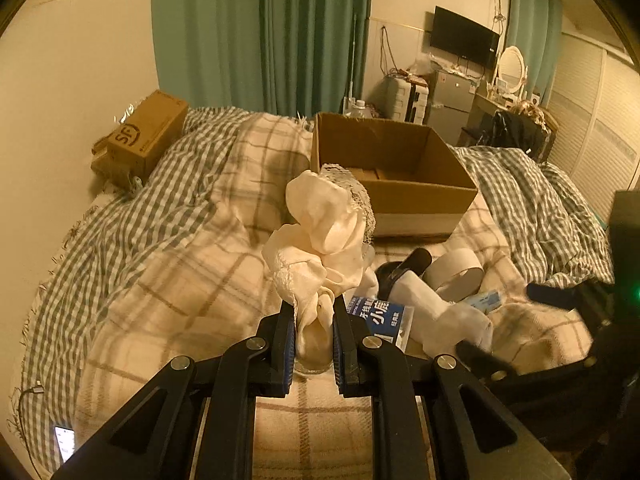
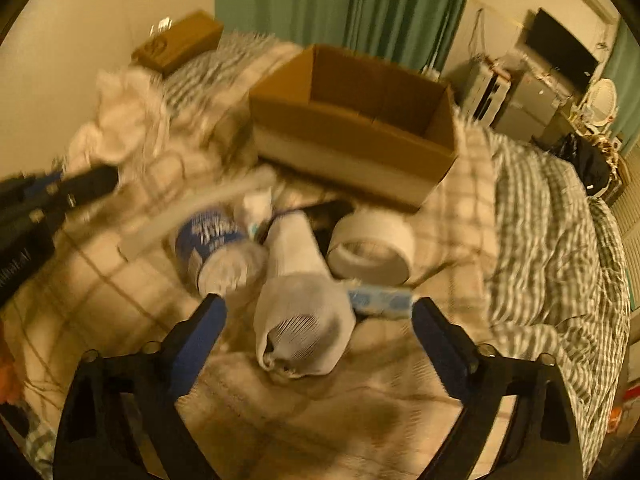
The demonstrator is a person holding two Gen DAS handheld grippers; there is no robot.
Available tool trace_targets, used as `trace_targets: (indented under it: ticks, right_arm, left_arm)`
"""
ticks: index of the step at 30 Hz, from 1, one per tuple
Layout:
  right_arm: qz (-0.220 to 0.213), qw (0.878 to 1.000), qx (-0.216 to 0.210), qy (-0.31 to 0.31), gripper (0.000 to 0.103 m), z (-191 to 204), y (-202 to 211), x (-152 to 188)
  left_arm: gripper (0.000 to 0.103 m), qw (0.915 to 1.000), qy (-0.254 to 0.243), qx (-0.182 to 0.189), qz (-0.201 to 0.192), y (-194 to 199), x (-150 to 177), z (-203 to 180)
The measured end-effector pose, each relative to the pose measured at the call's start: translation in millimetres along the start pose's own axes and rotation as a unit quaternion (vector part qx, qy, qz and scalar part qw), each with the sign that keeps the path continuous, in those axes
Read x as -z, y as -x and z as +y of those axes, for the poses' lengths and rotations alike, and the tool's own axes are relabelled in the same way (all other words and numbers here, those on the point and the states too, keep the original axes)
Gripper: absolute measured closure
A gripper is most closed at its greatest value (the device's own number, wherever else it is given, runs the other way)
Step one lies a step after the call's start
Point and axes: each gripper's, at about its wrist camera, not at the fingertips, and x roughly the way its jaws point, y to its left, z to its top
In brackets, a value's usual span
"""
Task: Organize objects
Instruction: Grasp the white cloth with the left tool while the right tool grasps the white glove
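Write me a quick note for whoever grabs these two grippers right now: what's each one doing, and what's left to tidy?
Left gripper: shut on a cream lace cloth, lifted above the bed.
Right gripper: open, pointed at a white sock, not gripping it.
Cardboard box: open on the bed, looks empty.
On the blanket: sock, bottle, tape roll.
Done: nothing boxed yet.
Left: box the cloth, then probably the rest.

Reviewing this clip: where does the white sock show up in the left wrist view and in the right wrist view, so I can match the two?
Left wrist: the white sock lies low and right of centre, just right of the left gripper, which is shut on a cream lace cloth.
Right wrist: the sock lies in the centre, its open cuff between the fingers of the open right gripper.
Shared landmark: the open cardboard box behind it.
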Motion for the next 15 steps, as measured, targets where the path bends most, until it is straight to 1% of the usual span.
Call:
trace_targets:
  ticks: [2, 3, 4, 5, 6, 7, 9, 10, 13, 15]
  right_arm:
    - [0.018, 1.0, 0.0, 0.006, 0.021, 4, -10, 3]
    - [0.027, 1.0, -0.001, 0.009, 0.028, 5, -14, 4]
    - [0.035, 0.999, -0.004, 0.011, 0.033, 6, -19, 4]
    - [0.041, 0.999, -0.005, 0.012, 0.035, 6, -21, 4]
    - [0.047, 0.999, -0.006, 0.013, 0.043, 6, -22, 5]
    - [0.049, 0.999, -0.008, 0.014, 0.052, 6, -23, 6]
    - [0.048, 0.999, -0.011, 0.015, 0.058, 6, -21, 5]
    - [0.041, 0.999, -0.01, 0.015, 0.061, 5, -17, 5]
    - [-0.005, 1.0, -0.009, 0.017, 0.063, 4, 8, -2]
    - [-0.039, 0.999, -0.017, 0.014, 0.063, -1, 33, -12]
  left_arm:
    - [0.088, 1.0, 0.001, 0.005, 0.005, -3, 2, 1]
    - [0.088, 0.9999, 0.002, 0.008, 0.007, -4, 3, 1]
    - [0.088, 0.9999, 0.002, 0.009, 0.009, -5, 4, 1]
    - [0.088, 0.9999, 0.003, 0.01, 0.011, -7, 4, 1]
    - [0.088, 0.9998, 0.004, 0.012, 0.013, -7, 5, 2]
    - [0.088, 0.9998, 0.004, 0.013, 0.015, -8, 5, 3]
    - [0.088, 0.9998, 0.004, 0.014, 0.015, -7, 6, 3]
    - [0.088, 0.9998, 0.003, 0.014, 0.013, -5, 5, 3]
    - [0.088, 0.9998, -0.013, 0.011, 0.005, -1, -3, -1]
    - [0.088, 0.9996, -0.027, 0.009, -0.004, 2, -12, -5]
